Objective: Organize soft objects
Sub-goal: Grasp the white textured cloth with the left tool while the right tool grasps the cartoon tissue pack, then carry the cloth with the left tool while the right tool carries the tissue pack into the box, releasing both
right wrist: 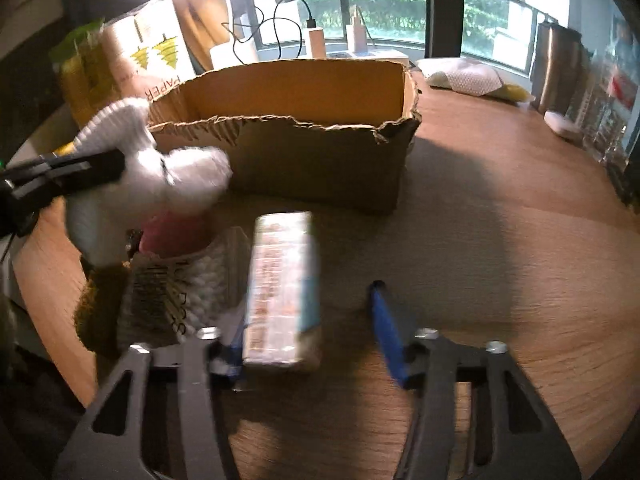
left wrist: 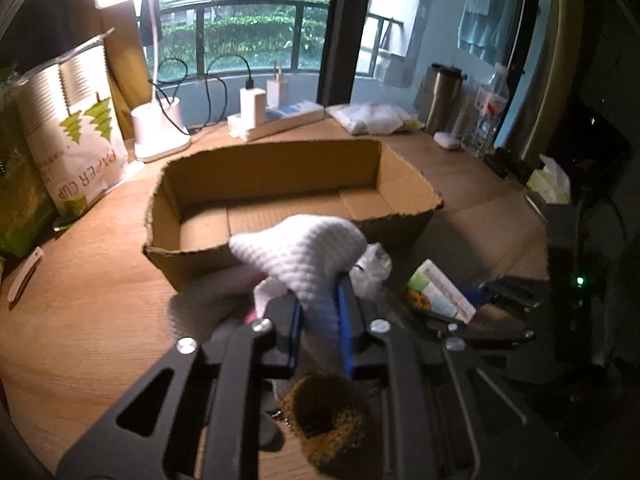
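My left gripper (left wrist: 319,312) is shut on a white knitted soft toy (left wrist: 304,256) and holds it above the table, just in front of the open cardboard box (left wrist: 280,168). The right wrist view shows the same toy (right wrist: 132,168), which has a pink part, pinched in the left gripper beside the box (right wrist: 320,156). My right gripper (right wrist: 312,320) is open, with a packaged tissue pack (right wrist: 280,292) lying against its left finger. A brown fuzzy soft object (left wrist: 324,424) lies under the left gripper. A bagged white item (right wrist: 176,280) lies beside the pack.
A wooden desk (right wrist: 500,248) carries a lit desk lamp (left wrist: 160,128), a paper-cup bag (left wrist: 76,136), a power strip with chargers (left wrist: 276,116), a steel tumbler (left wrist: 444,96), a water bottle (left wrist: 490,108) and a tissue box (left wrist: 550,180). The right gripper also shows in the left wrist view (left wrist: 500,312).
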Available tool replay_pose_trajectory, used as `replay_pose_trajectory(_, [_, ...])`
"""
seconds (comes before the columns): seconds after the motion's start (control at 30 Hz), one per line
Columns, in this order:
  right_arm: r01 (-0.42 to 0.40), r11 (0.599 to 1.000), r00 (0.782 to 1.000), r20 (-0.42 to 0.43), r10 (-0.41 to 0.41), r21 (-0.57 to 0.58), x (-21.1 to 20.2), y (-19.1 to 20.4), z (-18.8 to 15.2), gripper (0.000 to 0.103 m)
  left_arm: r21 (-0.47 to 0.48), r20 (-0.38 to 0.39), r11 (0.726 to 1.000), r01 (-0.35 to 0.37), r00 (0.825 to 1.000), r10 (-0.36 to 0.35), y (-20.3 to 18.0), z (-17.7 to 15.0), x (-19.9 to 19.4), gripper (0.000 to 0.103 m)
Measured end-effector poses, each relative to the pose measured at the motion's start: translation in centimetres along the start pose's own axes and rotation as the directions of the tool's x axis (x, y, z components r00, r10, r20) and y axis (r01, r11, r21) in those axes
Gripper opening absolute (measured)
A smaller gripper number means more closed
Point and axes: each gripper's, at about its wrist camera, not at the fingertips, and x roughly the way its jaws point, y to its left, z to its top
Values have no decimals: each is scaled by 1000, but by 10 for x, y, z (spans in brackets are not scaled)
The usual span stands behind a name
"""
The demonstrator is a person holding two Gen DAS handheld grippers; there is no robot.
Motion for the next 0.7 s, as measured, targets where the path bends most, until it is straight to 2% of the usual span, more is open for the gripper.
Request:
replay_pose_trajectory(0.03, [-11,1000,1000,-3,11,12,-1,-1,0,31,-2,5,1000,10,1000,-10,1,0,-4,16])
replay_pose_trajectory(0.07, [-8,1000,1000,3,8,23,-2,-2,0,29,-5,11,1000,18,1000,-18,2,1,-7,16])
replay_pose_trajectory(0.2, [7,999,999,50,-10,46,-17,-5,3,27,-22,27,999,43,999,-42,8,1,-16,16])
replay_pose_trajectory(0.27, [-12,998,996,88,7,57,-29,-7,8,27,-40,27,998,46,999,-44,14,0,-18,16])
replay_pose_trajectory(0.4, [-2,1000,990,139,0,14,-46,4,21,27,-53,48,997,55,997,-53,22,-1,-28,16])
replay_pose_trajectory(0.43, [-7,1000,990,143,5,10,-47,7,23,27,-60,47,995,79,996,-77,25,-1,-30,17])
replay_pose_trajectory(0.47, [-13,1000,989,145,13,5,-48,9,25,27,-69,41,992,106,994,-103,29,-1,-31,18])
replay_pose_trajectory(0.53, [-42,999,988,149,42,-4,-51,17,27,27,-84,39,992,94,995,-91,36,-4,-29,18])
replay_pose_trajectory(0.7, [-112,993,978,172,118,-49,-56,45,41,27,-102,-24,992,80,996,-82,46,-20,-8,18])
